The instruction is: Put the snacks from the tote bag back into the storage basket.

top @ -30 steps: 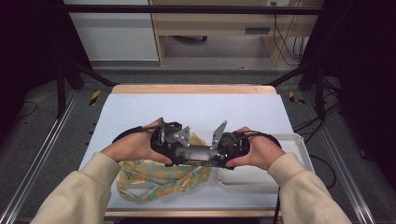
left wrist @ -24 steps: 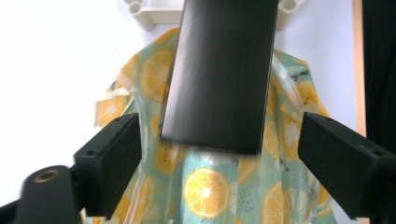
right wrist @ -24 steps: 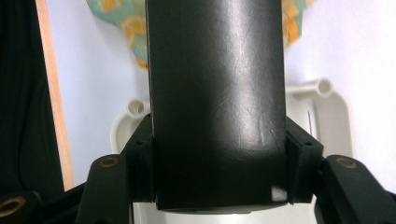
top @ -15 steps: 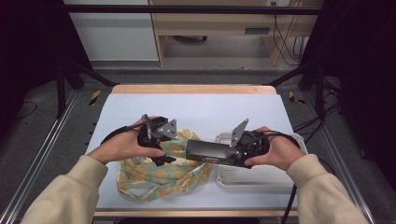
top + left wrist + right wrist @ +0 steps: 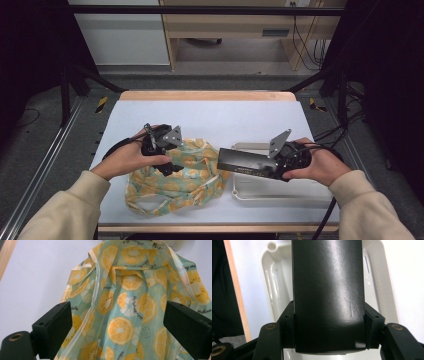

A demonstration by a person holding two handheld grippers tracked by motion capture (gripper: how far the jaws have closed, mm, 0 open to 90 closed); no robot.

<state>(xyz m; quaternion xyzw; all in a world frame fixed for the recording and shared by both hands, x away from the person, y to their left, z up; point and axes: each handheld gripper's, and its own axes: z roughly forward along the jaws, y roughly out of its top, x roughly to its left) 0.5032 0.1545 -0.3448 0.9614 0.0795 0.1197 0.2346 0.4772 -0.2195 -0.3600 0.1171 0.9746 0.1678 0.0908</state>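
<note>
A crumpled cloth bag printed with orange and kiwi slices lies at the table's front left. My left gripper hovers over its left part, and in the left gripper view the gripper stands open, its jaws wide apart above the bag. My right gripper is shut on one end of a flat black box, which sticks out to the left. In the right gripper view the black box sits clamped between the jaws above a white tray.
The white tray rests at the front right of the white table top, under the right hand. A wooden strip runs along the table's far edge. Metal frame rails flank both sides. The far half of the table top is bare.
The two hands have drawn apart. The black box, earlier between both grippers, has gone right with the right gripper over the tray. The left gripper has moved left over the bag.
</note>
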